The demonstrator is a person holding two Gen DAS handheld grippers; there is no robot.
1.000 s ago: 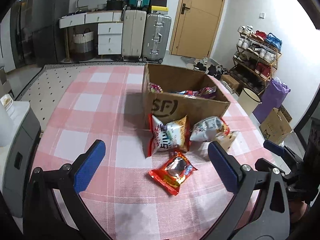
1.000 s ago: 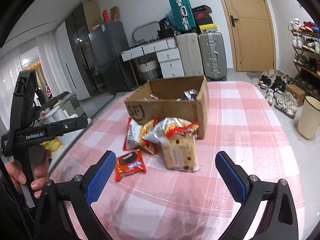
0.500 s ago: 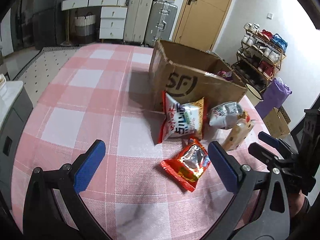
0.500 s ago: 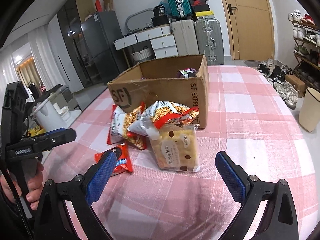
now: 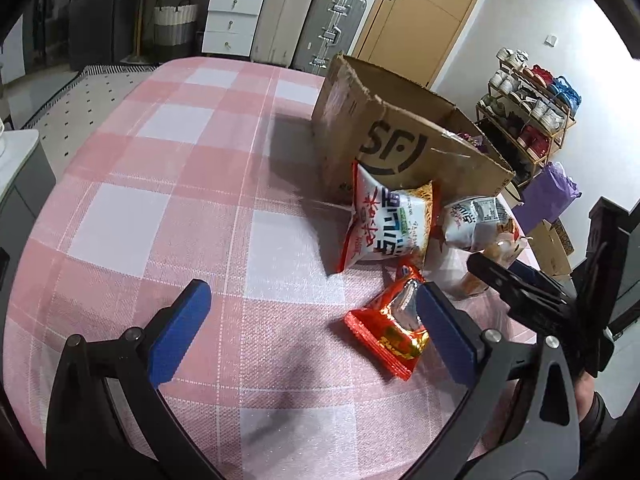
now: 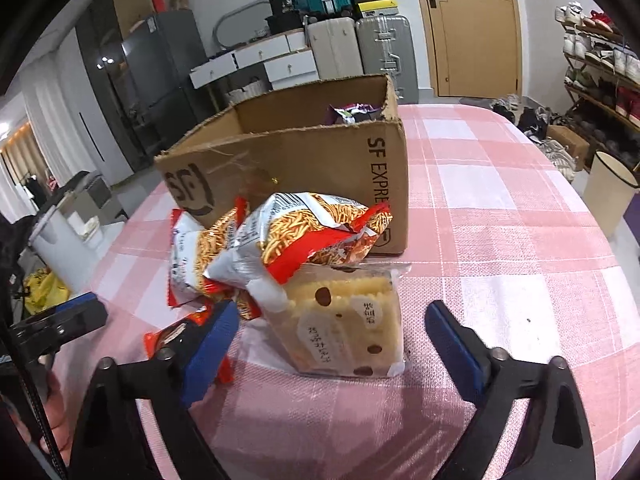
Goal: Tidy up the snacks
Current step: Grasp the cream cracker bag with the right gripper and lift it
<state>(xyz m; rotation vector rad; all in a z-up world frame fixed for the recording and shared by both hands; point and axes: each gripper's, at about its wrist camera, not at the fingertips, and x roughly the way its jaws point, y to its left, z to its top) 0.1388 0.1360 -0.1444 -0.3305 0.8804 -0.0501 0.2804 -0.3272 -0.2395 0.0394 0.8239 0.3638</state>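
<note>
One cracker packet lies between the right gripper's closing, not yet touching jaws; two noodle-snack bags and one red packet beside the wide-open, empty left gripper. Beyond, one cardboard box on the pink-checked counter; two suitcases by the door.

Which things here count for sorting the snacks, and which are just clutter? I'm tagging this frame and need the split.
Belongs to the job:
cardboard box
cracker pack
noodle snack bag
second noodle bag
red foil packet
right gripper, open around the cracker pack
left gripper, open

Just lying about:
suitcases
shoe rack
bin
</note>
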